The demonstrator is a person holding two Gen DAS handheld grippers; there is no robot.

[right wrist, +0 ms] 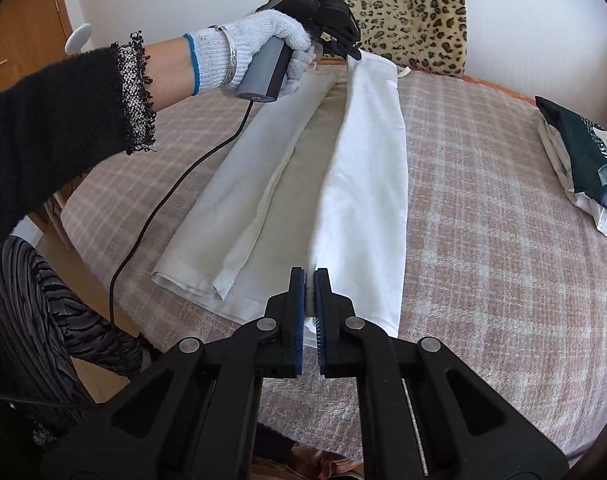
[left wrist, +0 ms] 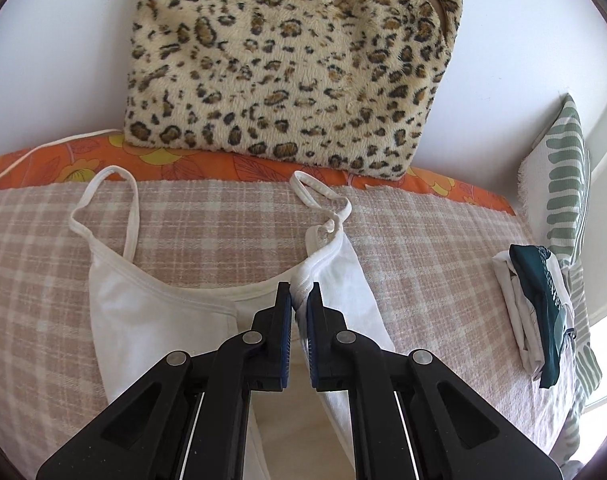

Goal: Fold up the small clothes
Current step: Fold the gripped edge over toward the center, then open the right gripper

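A white strappy top [left wrist: 143, 320] lies on the pink checked blanket [left wrist: 443, 248], straps toward the wall. My left gripper [left wrist: 300, 296] is shut on its upper right edge, lifting that side over the middle. In the right wrist view the white strappy top [right wrist: 363, 184] runs lengthwise away from me, its left side folded in and its right side raised as a ridge. My right gripper [right wrist: 309, 280] is shut on the hem end of that ridge. The left gripper [right wrist: 353, 54], in a gloved hand [right wrist: 259, 40], pinches the far end.
A leopard-print cushion [left wrist: 295, 68] leans on the white wall behind an orange flowered sheet [left wrist: 103, 152]. A folded pile with a dark green garment [left wrist: 539, 308] sits at the blanket's right, by a green-striped pillow [left wrist: 563, 184]. A black cable [right wrist: 175, 184] hangs from the left gripper's handle.
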